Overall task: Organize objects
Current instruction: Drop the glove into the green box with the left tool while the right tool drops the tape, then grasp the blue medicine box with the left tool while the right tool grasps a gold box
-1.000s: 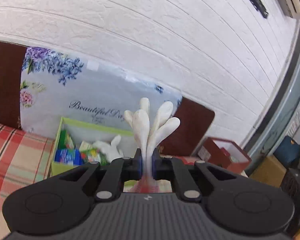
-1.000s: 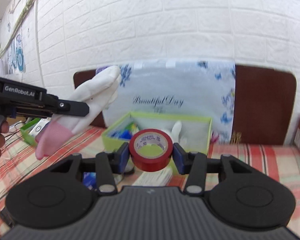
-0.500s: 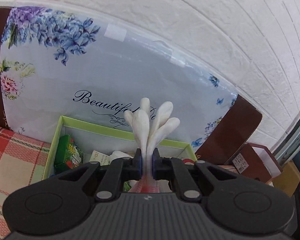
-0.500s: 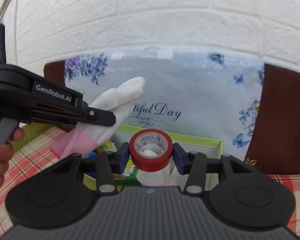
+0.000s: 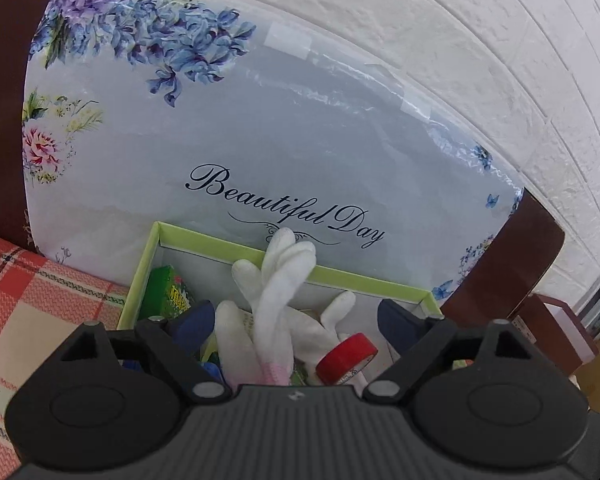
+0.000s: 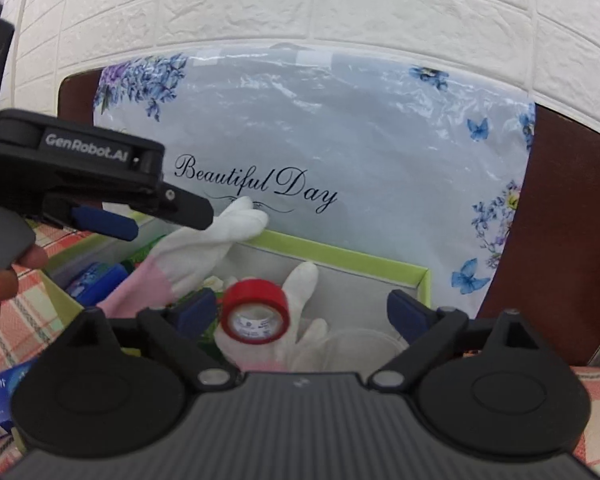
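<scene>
- Both tongs are seen spread wide, with nothing gripped between their blue pads
- The left tongs (image 5: 296,322) are held over the green-rimmed box (image 5: 364,276), and from the right wrist view they (image 6: 140,220) are seen at the left, above the near left part of the box (image 6: 352,256)
- A white glove with a pink cuff (image 5: 276,300) is seen between the parted left fingers without being pinched; its fingertips are propped on the far rim of the box, and its cuff is pointed down into the box
- In the right wrist view the same glove (image 6: 204,248) is seen slanted from the far rim down toward the left
- The right tongs (image 6: 300,312) are held before the box, aimed into it
- A roll of red tape (image 6: 256,314) is seen free of the right pads, resting on a second white glove (image 6: 300,300) inside the box; in the left wrist view the tape (image 5: 346,356) is shown tilted at the glove's right
- A green packet (image 5: 168,296) is stood against the left wall of the box, and a blue packet (image 6: 96,282) is lain near it
- The box is set on a red plaid cloth (image 5: 28,308), just before a floral bag printed "Beautiful Day" (image 5: 260,152), which is leaned on a white brick wall (image 6: 300,0)
</scene>
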A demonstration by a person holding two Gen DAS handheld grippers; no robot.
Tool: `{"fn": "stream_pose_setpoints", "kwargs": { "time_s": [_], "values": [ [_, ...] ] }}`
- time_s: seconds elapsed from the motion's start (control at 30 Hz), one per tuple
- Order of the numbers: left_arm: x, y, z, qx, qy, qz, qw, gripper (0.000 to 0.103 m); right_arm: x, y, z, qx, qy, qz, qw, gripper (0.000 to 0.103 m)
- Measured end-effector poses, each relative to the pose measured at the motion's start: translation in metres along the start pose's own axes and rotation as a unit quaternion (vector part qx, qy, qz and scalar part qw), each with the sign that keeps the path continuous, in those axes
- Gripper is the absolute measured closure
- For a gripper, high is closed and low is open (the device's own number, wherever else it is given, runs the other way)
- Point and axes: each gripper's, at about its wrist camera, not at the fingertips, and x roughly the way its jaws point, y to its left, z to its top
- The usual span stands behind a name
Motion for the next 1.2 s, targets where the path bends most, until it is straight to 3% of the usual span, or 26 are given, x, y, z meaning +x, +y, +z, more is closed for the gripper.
{"fn": "stream_pose_setpoints", "kwargs": {
  "time_s": [0.17, 0.37, 0.57, 0.73, 0.9, 1.03, 1.07, 1.2],
  "values": [
    [-0.038, -0.014, 0.003, 0.017, -0.023, -0.006, 0.9996, 0.012, -0.022, -0.002, 0.006, 0.021, 0.003, 0.002, 1.0, 0.002],
    [-0.1, -0.037, 0.0, 0.026, -0.035, -0.017, 0.9989, 0.012, -0.083, 0.007, 0.028, 0.007, -0.034, -0.01, 0.999, 0.0],
    [-0.175, -0.037, -0.037, 0.026, -0.048, -0.015, 0.9984, 0.011, -0.164, 0.024, 0.028, -0.008, -0.078, 0.007, 0.997, 0.0],
    [-0.214, -0.024, -0.088, 0.028, -0.054, 0.003, 0.9981, 0.01, -0.214, 0.045, 0.002, -0.019, -0.083, 0.008, 0.996, 0.0],
    [-0.221, -0.002, -0.152, 0.019, -0.015, 0.028, 0.9993, 0.01, -0.243, 0.057, -0.046, 0.032, -0.06, -0.002, 0.998, 0.0],
    [-0.21, 0.017, -0.193, -0.006, 0.024, 0.057, 0.9981, 0.01, -0.248, 0.067, -0.093, 0.081, -0.017, -0.016, 0.996, 0.0],
    [-0.207, 0.021, -0.2, -0.01, 0.032, 0.062, 0.9975, 0.01, -0.246, 0.076, -0.117, 0.089, 0.011, -0.015, 0.996, 0.0],
    [-0.201, 0.031, -0.204, -0.004, 0.038, 0.077, 0.9963, 0.01, -0.236, 0.094, -0.136, 0.092, 0.05, 0.0, 0.995, 0.001]
  ]
}}
